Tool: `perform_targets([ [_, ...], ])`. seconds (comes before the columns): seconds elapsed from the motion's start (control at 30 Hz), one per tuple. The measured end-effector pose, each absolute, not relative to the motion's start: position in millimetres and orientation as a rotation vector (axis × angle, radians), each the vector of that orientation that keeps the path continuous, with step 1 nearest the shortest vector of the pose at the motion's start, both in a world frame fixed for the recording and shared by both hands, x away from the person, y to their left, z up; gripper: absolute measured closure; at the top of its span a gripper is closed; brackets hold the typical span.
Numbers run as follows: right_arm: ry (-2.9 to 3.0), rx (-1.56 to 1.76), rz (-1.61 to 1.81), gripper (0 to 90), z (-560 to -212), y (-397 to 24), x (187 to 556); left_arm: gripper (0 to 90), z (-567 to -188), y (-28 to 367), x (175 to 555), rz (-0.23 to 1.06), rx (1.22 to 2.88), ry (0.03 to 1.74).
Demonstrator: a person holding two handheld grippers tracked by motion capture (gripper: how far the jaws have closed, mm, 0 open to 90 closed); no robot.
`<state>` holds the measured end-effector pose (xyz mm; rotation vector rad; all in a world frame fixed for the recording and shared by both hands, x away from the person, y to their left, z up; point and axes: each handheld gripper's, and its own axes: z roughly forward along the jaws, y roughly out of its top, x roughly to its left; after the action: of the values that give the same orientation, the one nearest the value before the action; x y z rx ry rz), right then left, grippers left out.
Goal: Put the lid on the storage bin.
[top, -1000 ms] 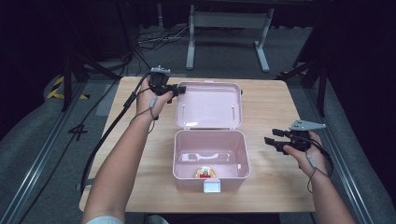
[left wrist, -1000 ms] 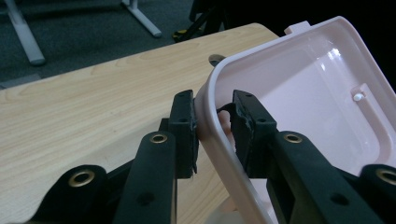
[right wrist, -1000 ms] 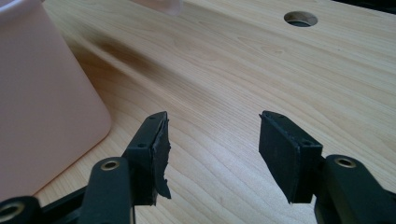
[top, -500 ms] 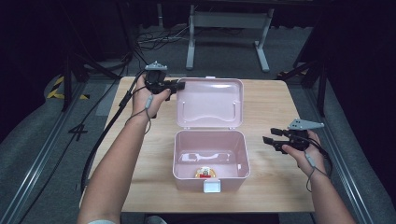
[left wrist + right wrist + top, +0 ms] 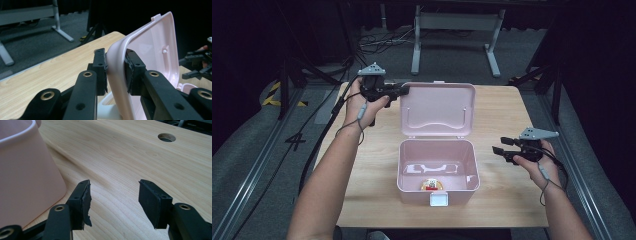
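Pinching the corner rim of the pink lid (image 5: 150,50), the left claw (image 5: 116,72) props it upright, keeping the pink box (image 5: 438,167) on the counter (image 5: 377,165) open. The right claw (image 5: 113,200) hovers beside the box, spread wide and empty, seemingly ready to reach in.

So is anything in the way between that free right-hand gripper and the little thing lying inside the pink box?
Yes. The right gripper, open, hovers beside the pink box, so the box's right wall stands between it and the small object on the box floor. The lid, pinched by the left gripper, is raised, so from above nothing visible blocks the way.
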<state>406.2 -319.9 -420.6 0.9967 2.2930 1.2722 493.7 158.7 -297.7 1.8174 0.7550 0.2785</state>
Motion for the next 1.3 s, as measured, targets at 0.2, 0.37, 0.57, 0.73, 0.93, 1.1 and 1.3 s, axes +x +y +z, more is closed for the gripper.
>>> perform_targets([
  [0.2,2.295,0.992,1.28,44.1,-420,-319,406,73.0,-295,160,488,0.287,1.809,0.658],
  [0.37,2.296,0.985,1.282,44.1,-419,-319,405,73.1,-295,160,484,0.285,1.781,0.63],
  [0.57,2.293,0.978,1.287,44.2,-417,-319,404,73.4,-300,162,479,0.296,1.728,0.614],
  [0.73,2.29,0.967,1.305,44.6,-414,-317,402,73.6,-298,162,472,0.313,1.721,0.6],
  [0.93,2.295,0.918,1.366,48.8,-403,-311,394,73.4,-293,161,460,0.336,1.73,0.58],
  [1.1,2.307,0.868,1.415,55.3,-394,-306,387,72.6,-290,160,450,0.36,1.731,0.573],
  [1.3,2.322,0.82,1.461,58.9,-384,-299,379,71.0,-289,159,436,0.379,1.713,0.582],
])
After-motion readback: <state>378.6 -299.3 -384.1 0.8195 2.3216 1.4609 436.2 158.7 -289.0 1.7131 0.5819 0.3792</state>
